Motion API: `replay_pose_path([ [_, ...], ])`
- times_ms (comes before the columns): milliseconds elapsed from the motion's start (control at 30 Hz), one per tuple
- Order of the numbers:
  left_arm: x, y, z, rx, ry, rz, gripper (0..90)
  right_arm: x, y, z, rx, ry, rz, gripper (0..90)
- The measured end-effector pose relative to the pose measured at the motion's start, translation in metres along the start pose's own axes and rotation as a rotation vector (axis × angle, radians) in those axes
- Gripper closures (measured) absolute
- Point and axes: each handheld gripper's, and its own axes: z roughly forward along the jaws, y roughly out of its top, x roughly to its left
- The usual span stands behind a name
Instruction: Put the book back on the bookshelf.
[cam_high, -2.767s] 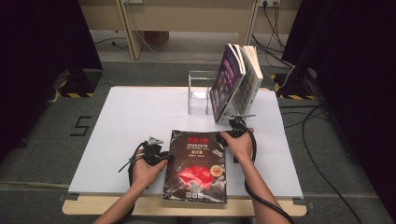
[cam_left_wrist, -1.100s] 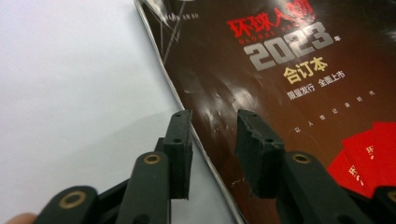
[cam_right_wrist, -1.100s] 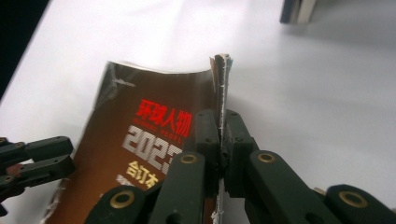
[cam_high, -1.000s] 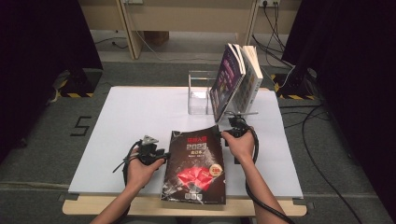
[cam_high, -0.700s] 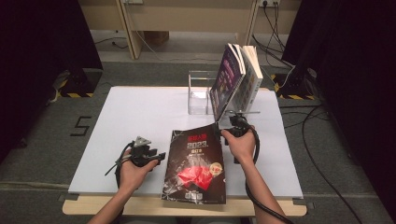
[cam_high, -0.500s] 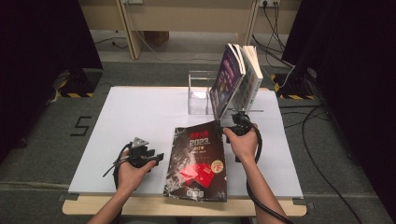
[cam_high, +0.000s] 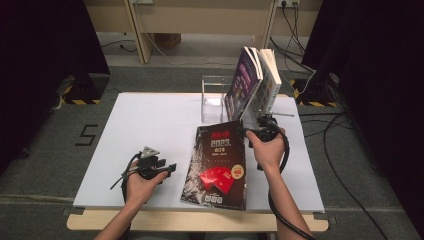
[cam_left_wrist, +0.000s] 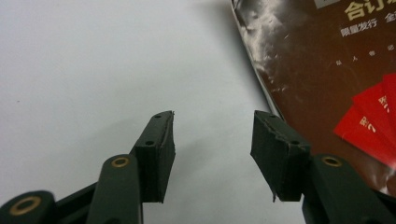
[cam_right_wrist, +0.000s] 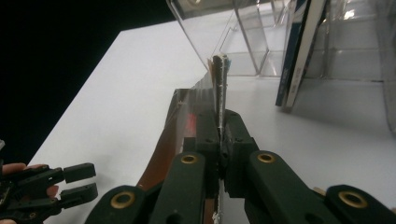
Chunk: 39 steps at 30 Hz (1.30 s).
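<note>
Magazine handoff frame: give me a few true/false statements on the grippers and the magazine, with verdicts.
1. The right gripper is shut on the top edge of the dark magazine. True.
2. The left gripper pinches the magazine's left edge. False: its jaws have just been opening, nothing is between them, and the magazine lies beside them.
3. The magazine lies flat on the white table. False: its far end is raised by the right gripper.
4. Two books lean in the clear acrylic stand at the far side. True.
5. The left gripper rests on the books. False: it is by the near edge, left of the magazine.
</note>
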Motion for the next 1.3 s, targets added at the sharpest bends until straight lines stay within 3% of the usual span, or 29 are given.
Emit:
replay_pose_path([
  [700, -0.002, 0.002, 0.000, -0.007, -0.010, -0.002, 47.6, 0.012, 0.012, -0.026, -0.149, -0.030, -0.034, 87.2],
  [1067, -0.004, 0.007, -0.002, -0.016, -0.021, 0.008, 47.3, 0.029, 0.022, -0.035, -0.243, -0.039, -0.054, 87.2],
  [1300, -0.015, 0.023, -0.007, -0.061, -0.053, 0.017, 45.8, 0.047, 0.032, -0.033, -0.311, -0.047, -0.073, 87.3],
])
